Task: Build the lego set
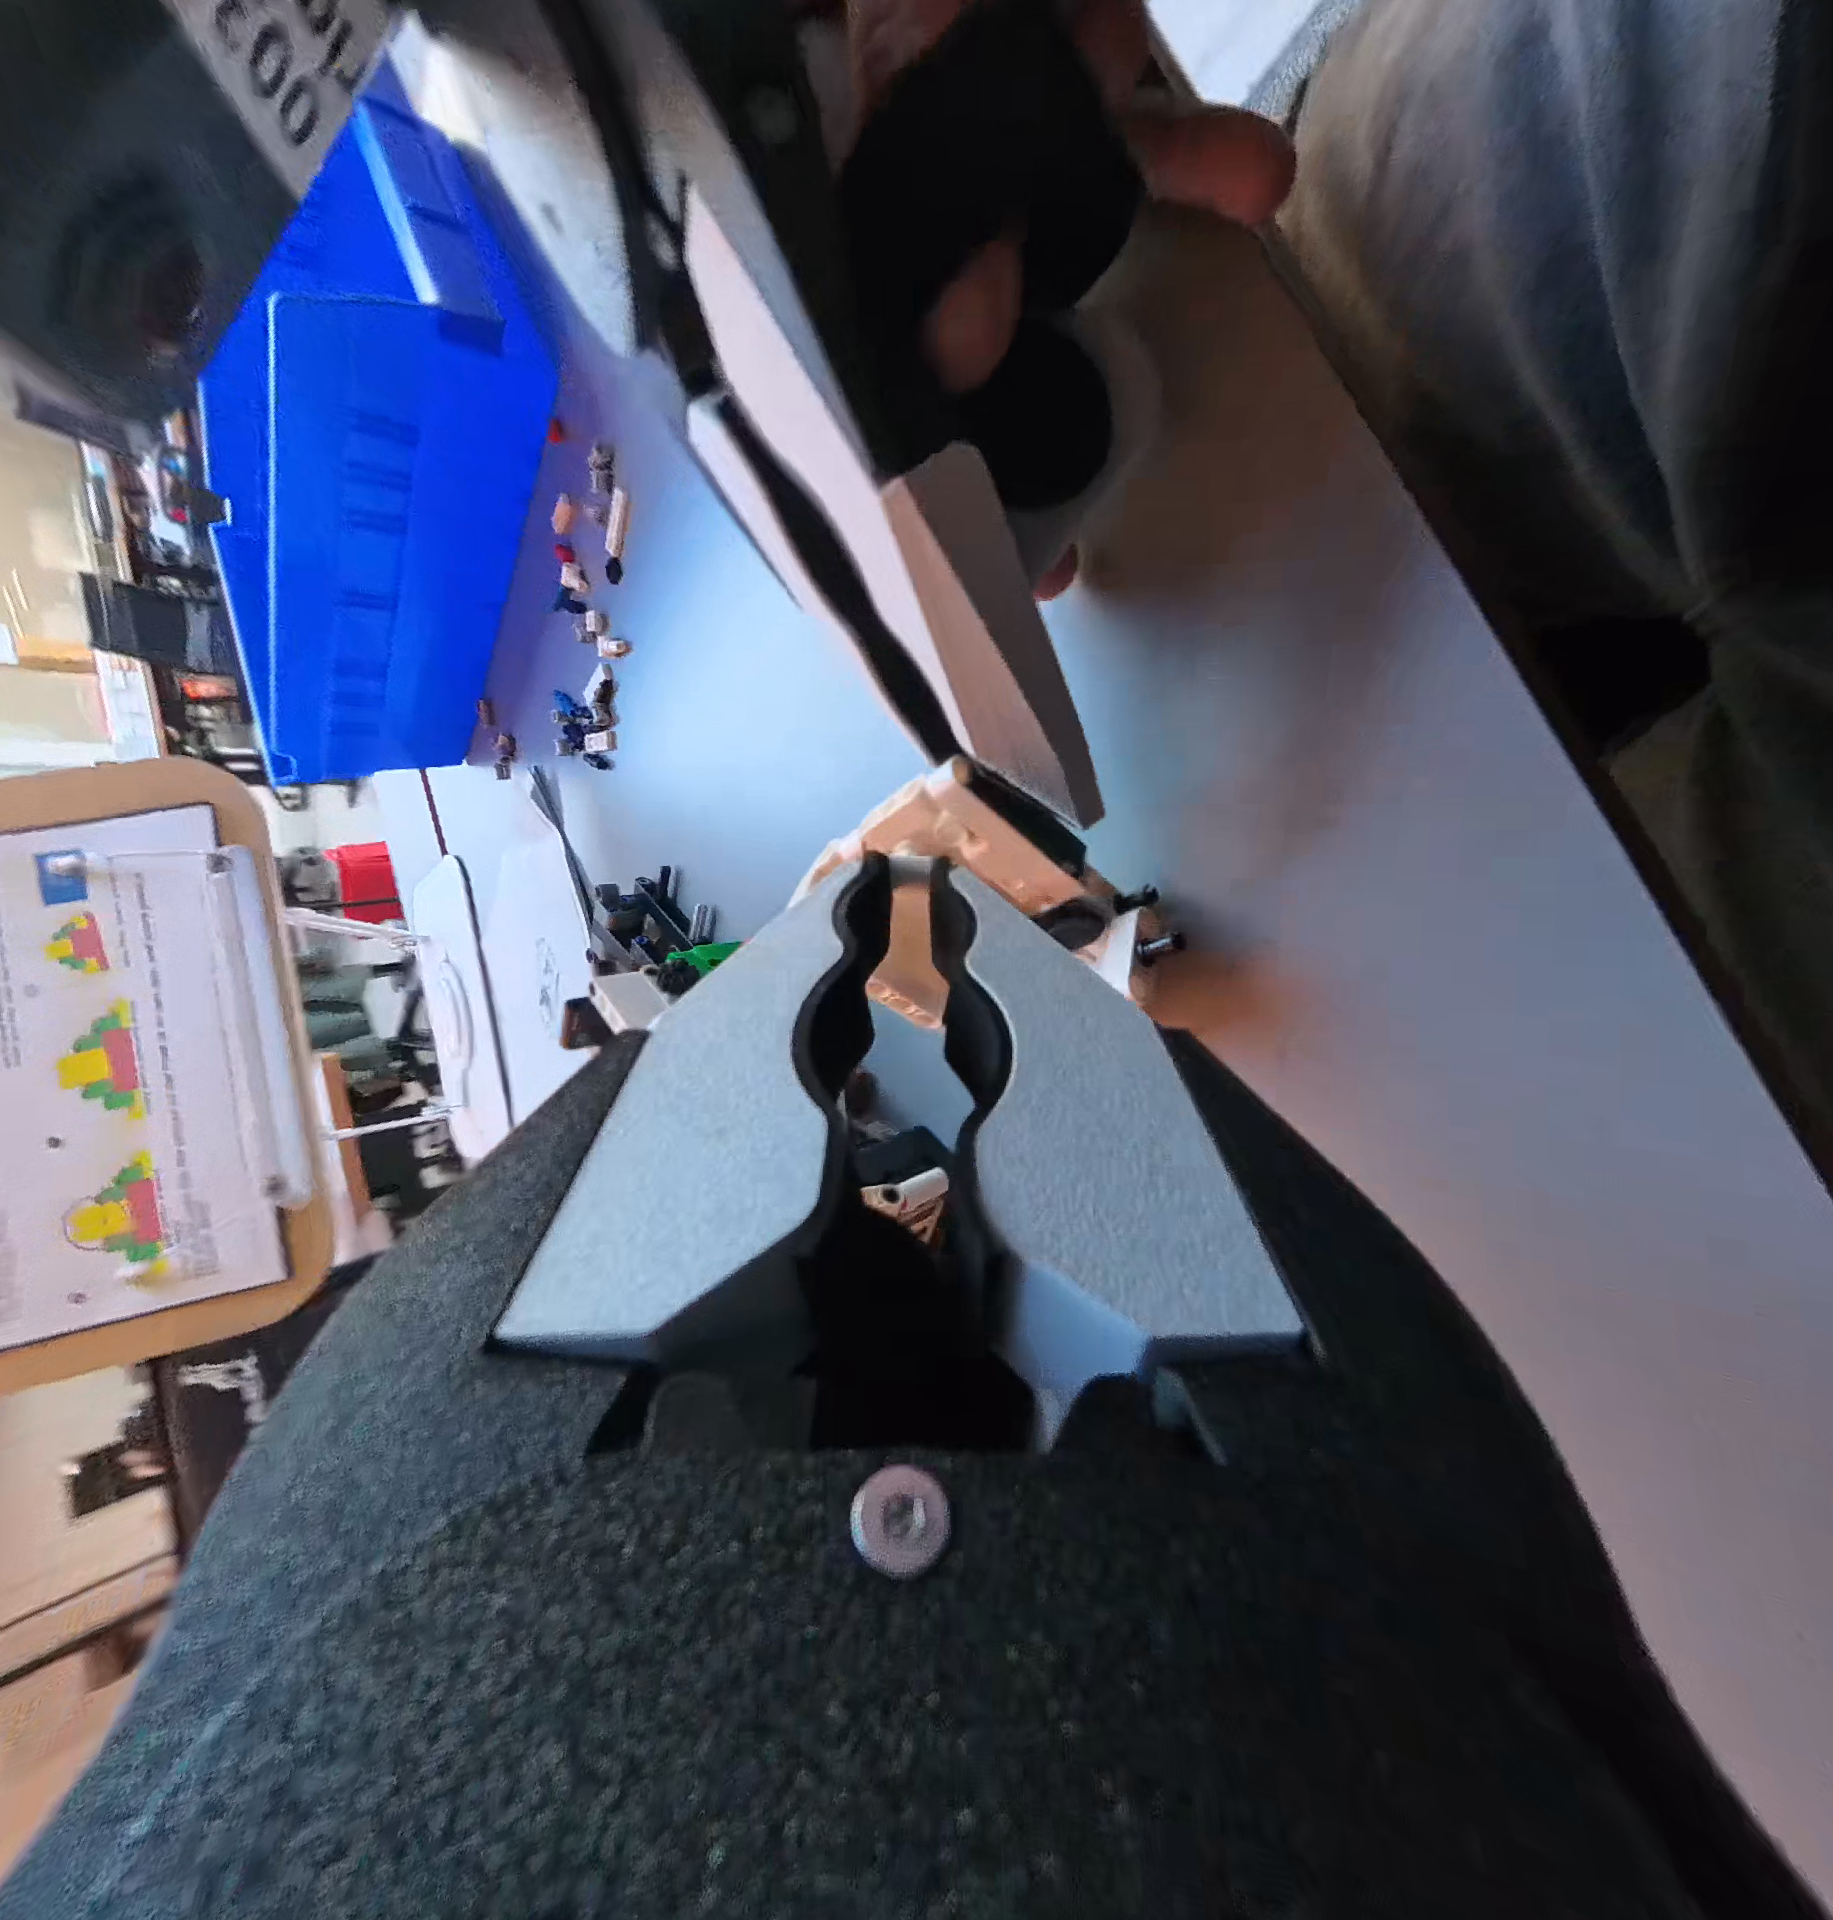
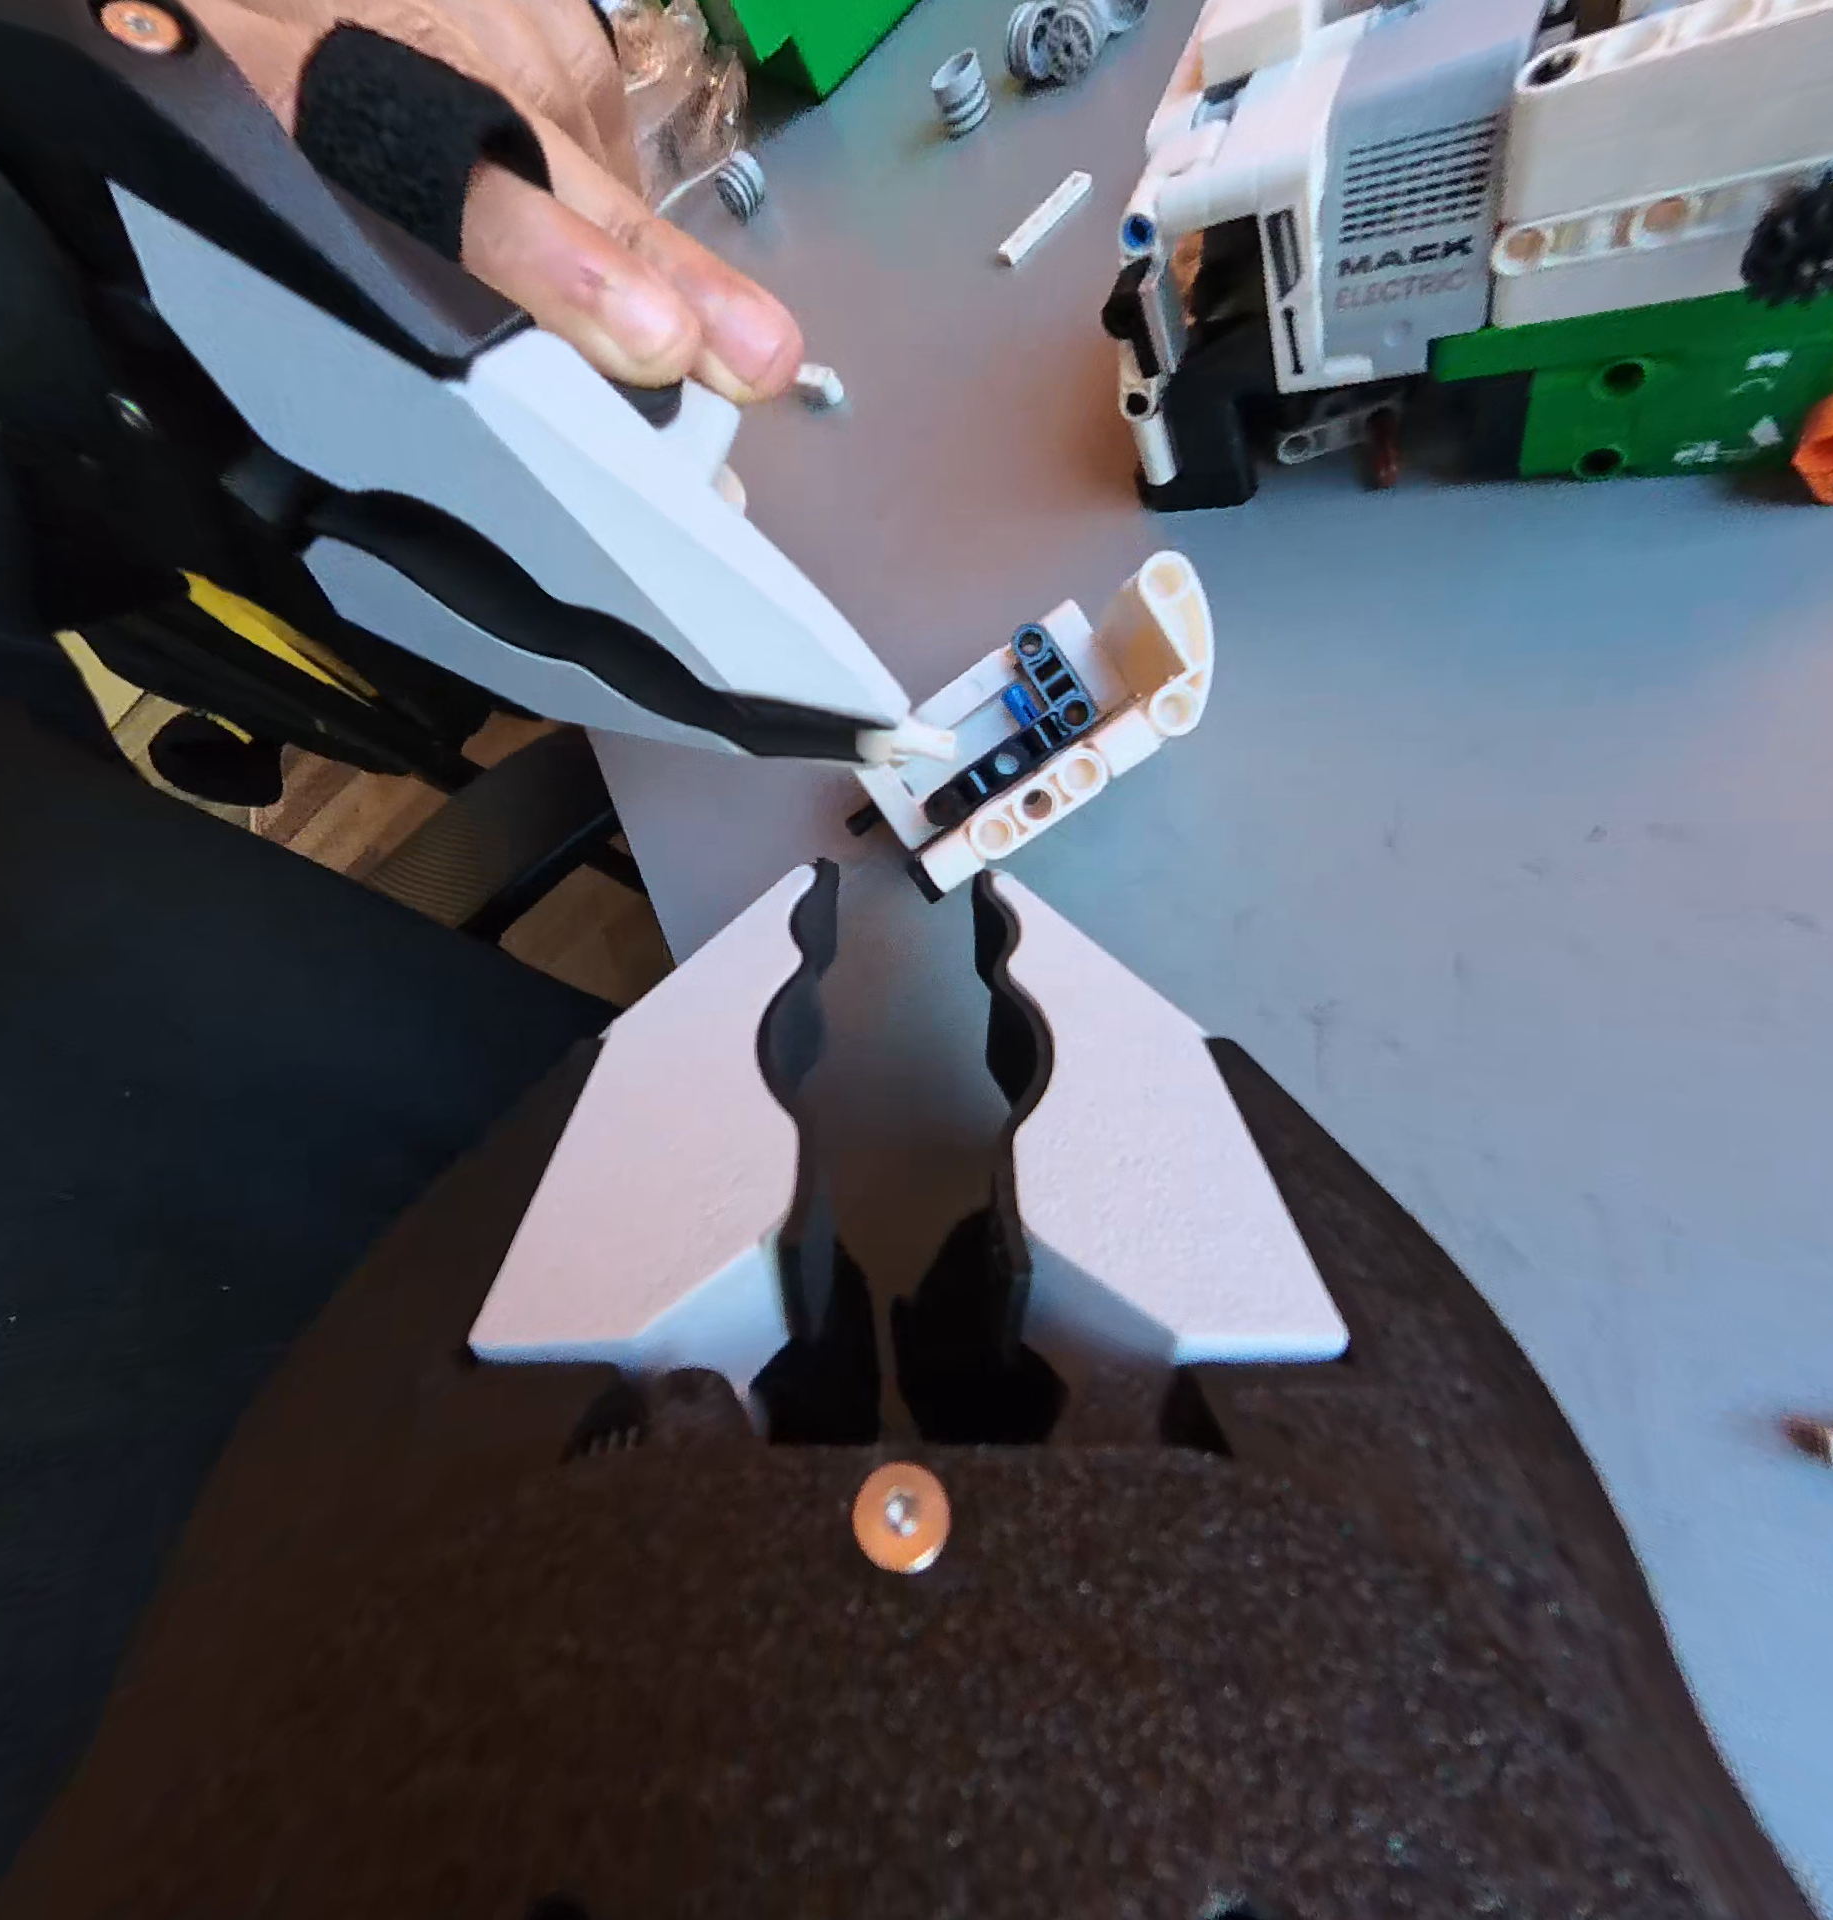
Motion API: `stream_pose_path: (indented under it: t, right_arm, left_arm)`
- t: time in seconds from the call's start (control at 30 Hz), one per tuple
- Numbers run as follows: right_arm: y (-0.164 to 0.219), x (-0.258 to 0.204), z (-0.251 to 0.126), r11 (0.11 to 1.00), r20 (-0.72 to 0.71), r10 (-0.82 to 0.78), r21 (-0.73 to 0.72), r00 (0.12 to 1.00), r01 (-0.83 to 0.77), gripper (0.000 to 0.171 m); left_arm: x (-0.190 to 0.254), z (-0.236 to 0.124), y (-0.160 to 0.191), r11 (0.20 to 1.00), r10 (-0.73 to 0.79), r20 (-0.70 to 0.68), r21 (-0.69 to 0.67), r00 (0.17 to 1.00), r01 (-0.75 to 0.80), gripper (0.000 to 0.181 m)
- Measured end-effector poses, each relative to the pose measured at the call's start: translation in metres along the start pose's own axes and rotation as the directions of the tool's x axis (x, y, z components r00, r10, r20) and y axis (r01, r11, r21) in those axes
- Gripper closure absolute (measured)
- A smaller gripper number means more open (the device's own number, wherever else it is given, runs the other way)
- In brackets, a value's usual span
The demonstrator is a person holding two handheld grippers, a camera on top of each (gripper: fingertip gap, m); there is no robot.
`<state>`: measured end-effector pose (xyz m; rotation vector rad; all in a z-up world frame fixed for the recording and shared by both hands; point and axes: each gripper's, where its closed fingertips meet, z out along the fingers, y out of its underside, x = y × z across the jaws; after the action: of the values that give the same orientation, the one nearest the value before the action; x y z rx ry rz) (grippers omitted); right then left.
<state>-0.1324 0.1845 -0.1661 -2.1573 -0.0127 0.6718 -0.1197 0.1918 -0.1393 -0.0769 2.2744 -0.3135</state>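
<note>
A small white sub-assembly [image 2: 1151,634] with black and blue pieces lies on the grey table [image 2: 1411,935] near its front edge. My left gripper [image 2: 870,738] comes in from the upper left, shut on a small white piece [image 2: 917,743] that touches the sub-assembly's left end. In the left wrist view, the left gripper [image 1: 907,868] pinches that piece [image 1: 912,868] at its tips, against the sub-assembly [image 1: 922,821]. My right gripper [image 2: 901,878] is open and empty, with its tips just short of the sub-assembly. It also shows in the left wrist view [image 1: 1016,784].
A part-built white and green truck [image 2: 1411,239] stands at the back right. Loose hubs [image 2: 962,94] and a white beam [image 2: 1045,218] lie behind. A blue bin [image 1: 372,540], scattered small pieces [image 1: 590,613] and an instruction sheet on a clipboard [image 1: 112,1070] are farther off. Left and right tips are no more than a few centimetres apart. From either gripper's tips it is about 25 cm to the white beam [image 2: 1045,218].
</note>
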Motion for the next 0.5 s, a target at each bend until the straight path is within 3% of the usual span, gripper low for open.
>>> stream_pose_path:
  t: [0.1, 0.17, 0.33, 0.5]
  right_arm:
    - [0.004, 0.006, -0.007, 1.000, -0.037, 0.015, 0.000, 0.999, -0.015, 0.145]
    - [0.006, 0.009, -0.011, 0.999, -0.045, 0.042, 0.014, 0.998, -0.041, 0.144]
    - [0.008, 0.008, -0.017, 0.998, -0.039, 0.057, 0.035, 0.998, -0.055, 0.145]
    - [0.017, -0.008, -0.017, 0.999, -0.005, -0.036, -0.015, 0.999, 0.036, 0.145]
  left_arm:
    - [-0.006, 0.000, 0.000, 0.983, -0.183, -0.017, 0.032, 0.983, 0.183, 0.175]
    - [-0.010, 0.003, 0.000, 0.928, -0.364, -0.051, 0.069, 0.930, 0.367, 0.175]
    - [-0.018, 0.001, -0.004, 0.663, -0.705, -0.182, 0.172, 0.685, 0.729, 0.175]
    - [-0.025, -0.016, -0.012, 0.374, -0.834, -0.326, 0.258, 0.445, 0.891, 0.175]
